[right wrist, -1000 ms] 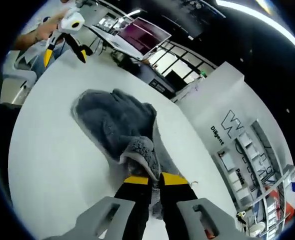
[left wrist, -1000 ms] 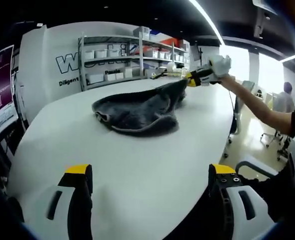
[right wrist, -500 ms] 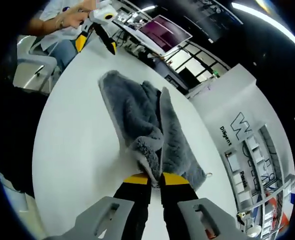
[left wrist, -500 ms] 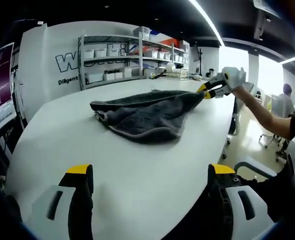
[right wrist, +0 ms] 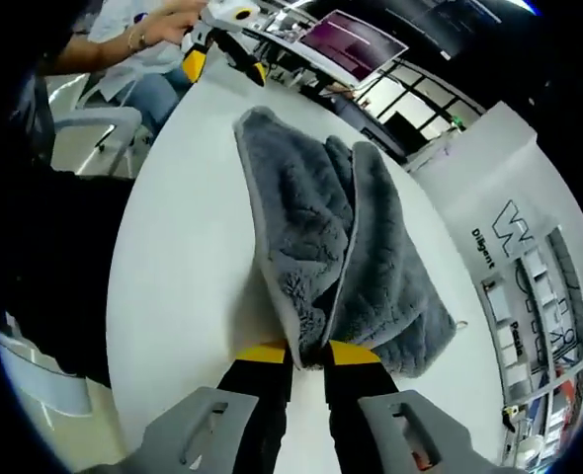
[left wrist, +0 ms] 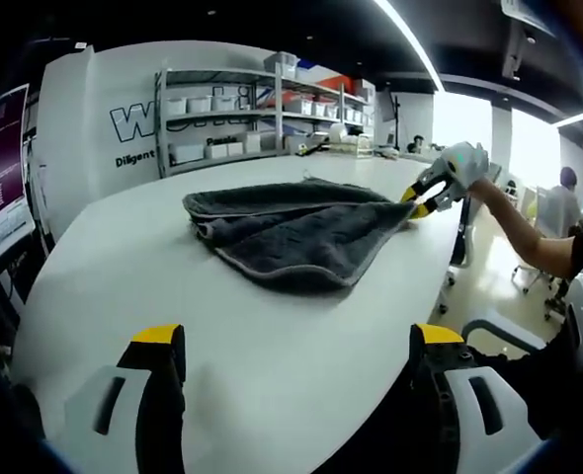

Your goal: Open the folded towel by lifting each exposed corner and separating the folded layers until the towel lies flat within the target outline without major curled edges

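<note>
A grey plush towel (left wrist: 291,232) lies partly unfolded on the white oval table (left wrist: 114,276), its layers still overlapping. My left gripper (left wrist: 296,341) hovers open over the near table edge, well short of the towel. At the towel's right corner, my right gripper (left wrist: 417,204) is held low by a gloved hand. In the right gripper view, the right gripper (right wrist: 306,352) is shut on the corner of the towel (right wrist: 341,227), close to the table (right wrist: 183,257). The left gripper (right wrist: 224,67) shows open beyond the towel's far end.
Metal shelves with white bins (left wrist: 262,104) stand behind the table against a lettered wall. A chair (right wrist: 84,128) sits by the table edge near the person's lap. Another person (left wrist: 568,188) and office chairs are at the far right. A screen (right wrist: 356,44) hangs beyond the table.
My right gripper has pulled the towel's corner outward and down toward the table, and the towel has spread wider and flatter. The left gripper has stayed where it was.
</note>
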Tool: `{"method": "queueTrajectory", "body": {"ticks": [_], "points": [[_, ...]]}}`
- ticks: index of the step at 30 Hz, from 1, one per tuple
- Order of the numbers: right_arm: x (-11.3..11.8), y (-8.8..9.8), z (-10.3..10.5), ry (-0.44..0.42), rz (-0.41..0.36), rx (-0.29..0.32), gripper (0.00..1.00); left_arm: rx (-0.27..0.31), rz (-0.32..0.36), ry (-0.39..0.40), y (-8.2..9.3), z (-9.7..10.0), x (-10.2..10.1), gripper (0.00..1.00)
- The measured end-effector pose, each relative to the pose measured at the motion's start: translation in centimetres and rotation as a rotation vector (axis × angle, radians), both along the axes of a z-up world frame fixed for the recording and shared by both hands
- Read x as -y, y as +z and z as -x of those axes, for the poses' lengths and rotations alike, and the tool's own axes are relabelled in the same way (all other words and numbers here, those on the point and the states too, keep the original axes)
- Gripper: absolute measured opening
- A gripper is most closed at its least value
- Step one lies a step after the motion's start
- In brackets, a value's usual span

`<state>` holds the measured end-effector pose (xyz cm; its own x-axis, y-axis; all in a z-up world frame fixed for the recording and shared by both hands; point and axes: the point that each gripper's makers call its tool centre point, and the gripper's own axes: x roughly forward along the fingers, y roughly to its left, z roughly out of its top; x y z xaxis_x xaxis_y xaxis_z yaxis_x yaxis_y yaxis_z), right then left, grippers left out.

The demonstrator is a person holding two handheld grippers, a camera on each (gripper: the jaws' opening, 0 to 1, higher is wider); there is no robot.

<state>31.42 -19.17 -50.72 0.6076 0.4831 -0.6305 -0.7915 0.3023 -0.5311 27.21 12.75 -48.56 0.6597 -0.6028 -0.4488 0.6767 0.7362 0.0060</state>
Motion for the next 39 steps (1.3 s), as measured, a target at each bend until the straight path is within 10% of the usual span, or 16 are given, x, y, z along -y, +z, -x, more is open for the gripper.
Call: {"method": "queueTrajectory", "body": {"ticks": [15,26,39], "points": [[0.4,2.4,1.7,-0.186,-0.446,-0.151,0.50,-0.001,0.021,0.013,0.4,-0.1,-0.3,0.92],[1.5,3.1,3.8,-0.336,-0.557,-0.134,0.96,-0.005,0.020,0.011,0.3,-0.2,0.1,0.93],[1.0,2.4,7.1,-0.377,-0.550,-0.122,0.99,0.010,0.019,-0.007,0.6,-0.5,1.5,0.96]]}}
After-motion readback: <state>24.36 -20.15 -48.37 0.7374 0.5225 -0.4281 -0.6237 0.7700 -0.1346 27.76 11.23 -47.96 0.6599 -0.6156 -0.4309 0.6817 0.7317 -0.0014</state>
